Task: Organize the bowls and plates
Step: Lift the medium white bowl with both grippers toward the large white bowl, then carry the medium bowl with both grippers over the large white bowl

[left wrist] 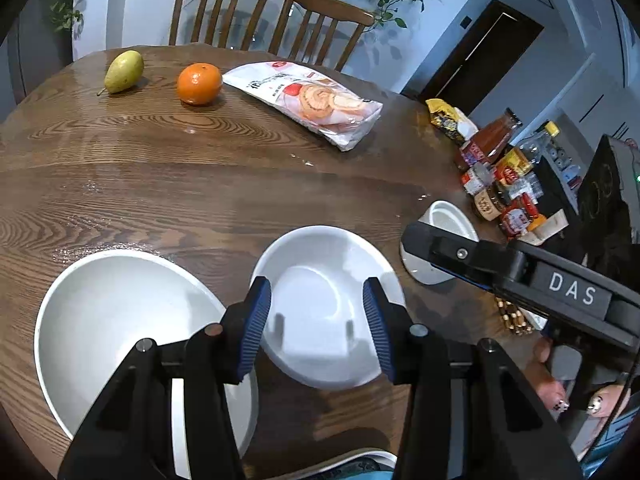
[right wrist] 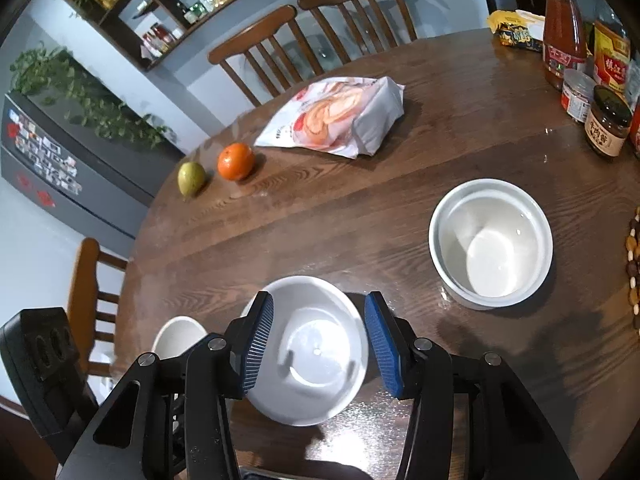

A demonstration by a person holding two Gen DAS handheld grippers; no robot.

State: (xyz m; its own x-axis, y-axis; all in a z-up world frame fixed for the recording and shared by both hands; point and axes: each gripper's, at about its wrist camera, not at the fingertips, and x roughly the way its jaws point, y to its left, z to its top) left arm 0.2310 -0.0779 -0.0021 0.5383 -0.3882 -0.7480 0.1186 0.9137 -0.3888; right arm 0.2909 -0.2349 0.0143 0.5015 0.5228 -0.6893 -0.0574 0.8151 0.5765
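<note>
In the left wrist view a white bowl (left wrist: 320, 304) sits on the wooden table (left wrist: 160, 184) between the open fingers of my left gripper (left wrist: 318, 330). A larger white bowl (left wrist: 120, 320) lies to its left. A small white bowl (left wrist: 444, 224) stands at the right, partly hidden by my right gripper's body (left wrist: 520, 272). In the right wrist view my right gripper (right wrist: 320, 344) is open above the same middle bowl (right wrist: 312, 352). Two nested white bowls (right wrist: 492, 240) stand to the right. The large bowl's edge (right wrist: 176, 336) shows at the left.
A pear (left wrist: 124, 70), an orange (left wrist: 199, 83) and a bag of rolls (left wrist: 312, 100) lie at the far side. Jars and sauce bottles (left wrist: 496, 176) crowd the table's right edge. A beaded mat (right wrist: 634, 264) lies at the right. Wooden chairs (left wrist: 264, 16) stand behind the table.
</note>
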